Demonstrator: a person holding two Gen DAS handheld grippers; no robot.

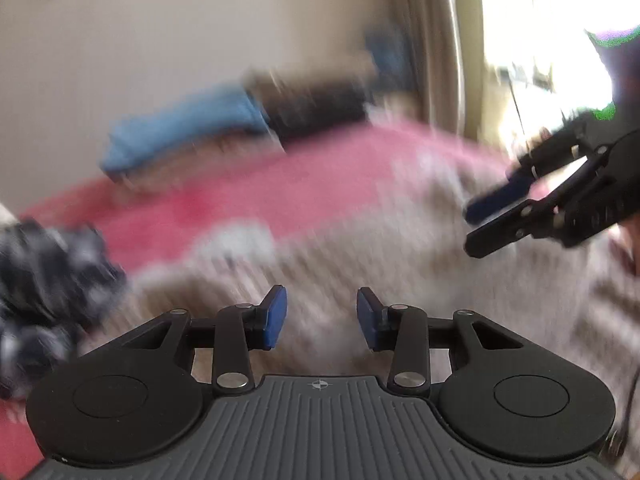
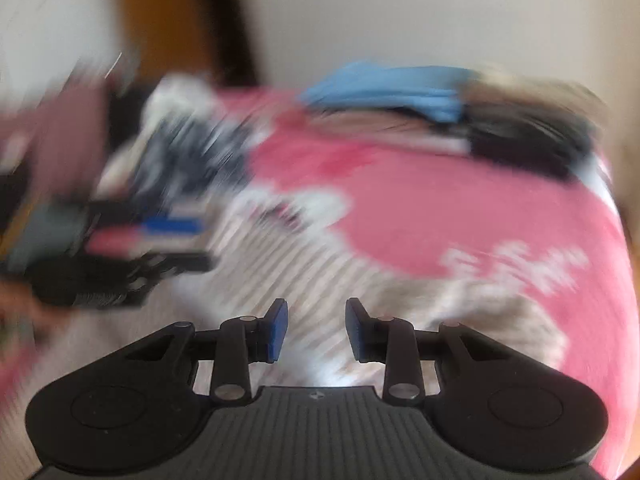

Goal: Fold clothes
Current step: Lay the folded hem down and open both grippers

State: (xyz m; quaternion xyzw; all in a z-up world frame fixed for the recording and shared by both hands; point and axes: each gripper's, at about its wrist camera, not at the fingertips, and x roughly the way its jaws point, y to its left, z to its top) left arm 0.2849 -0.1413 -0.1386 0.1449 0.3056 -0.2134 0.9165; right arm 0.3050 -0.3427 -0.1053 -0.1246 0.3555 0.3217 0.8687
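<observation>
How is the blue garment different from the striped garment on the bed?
The blue garment is a plain colour; the striped garment is pale with thin stripes. The blue one lies bunched at the far side of the bed; the striped one lies spread out, right below both grippers. Neither is held.

Motion blur smeared both wrist views.

The striped beige garment [image 1: 400,280] showed no readable edges or folds, the dark patterned heap [image 1: 44,292] ran off the left edge, and the stacked blue cloth [image 2: 400,88] and black cloth [image 2: 528,140] merged indistinctly.
</observation>
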